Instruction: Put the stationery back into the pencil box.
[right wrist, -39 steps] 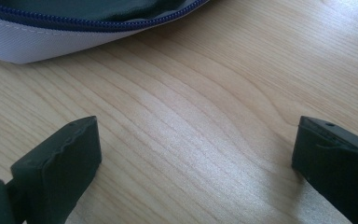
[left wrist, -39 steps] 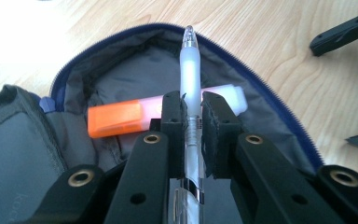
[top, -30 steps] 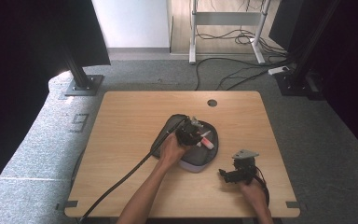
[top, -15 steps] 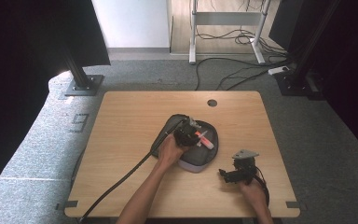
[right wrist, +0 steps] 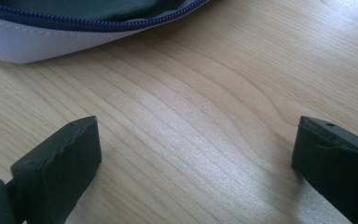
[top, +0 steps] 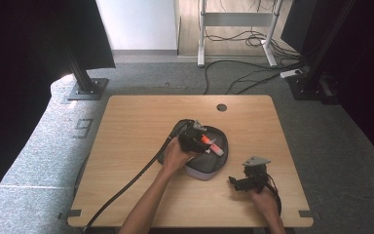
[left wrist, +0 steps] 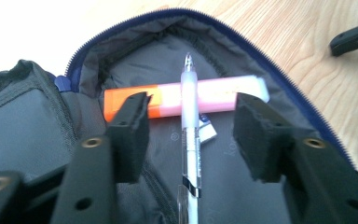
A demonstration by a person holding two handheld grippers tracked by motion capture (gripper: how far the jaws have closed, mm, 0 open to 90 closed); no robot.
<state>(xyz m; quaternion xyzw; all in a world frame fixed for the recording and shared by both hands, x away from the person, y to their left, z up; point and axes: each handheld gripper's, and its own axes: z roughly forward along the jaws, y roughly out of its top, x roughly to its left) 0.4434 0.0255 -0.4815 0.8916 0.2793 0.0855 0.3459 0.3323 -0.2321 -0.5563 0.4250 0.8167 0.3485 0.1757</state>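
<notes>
An open dark pencil case [top: 205,168] with a blue zip lies on the wooden table [top: 136,122]. My left gripper [top: 195,137] hovers over its open mouth. Its jaws stand open on either side of a clear pen [left wrist: 189,121] without touching it. The pen lies across an orange-and-pink highlighter [left wrist: 219,94] on the grey lining [left wrist: 37,126] inside the case. My right gripper [top: 237,184] rests low on the table to the right of the case, open with bare wood between its fingers [right wrist: 58,158]. The case's white side and zip [right wrist: 51,39] lie just beyond it.
A round cable hole [top: 221,107] is in the table's far edge. A thick black cable [top: 126,187] trails from the left gripper toward the near-left edge. Bare wood spreads left of and behind the case. A desk frame and floor cables [top: 243,78] stand beyond the table.
The left gripper has barely shifted over the case mouth. The right gripper has stayed where it was.
</notes>
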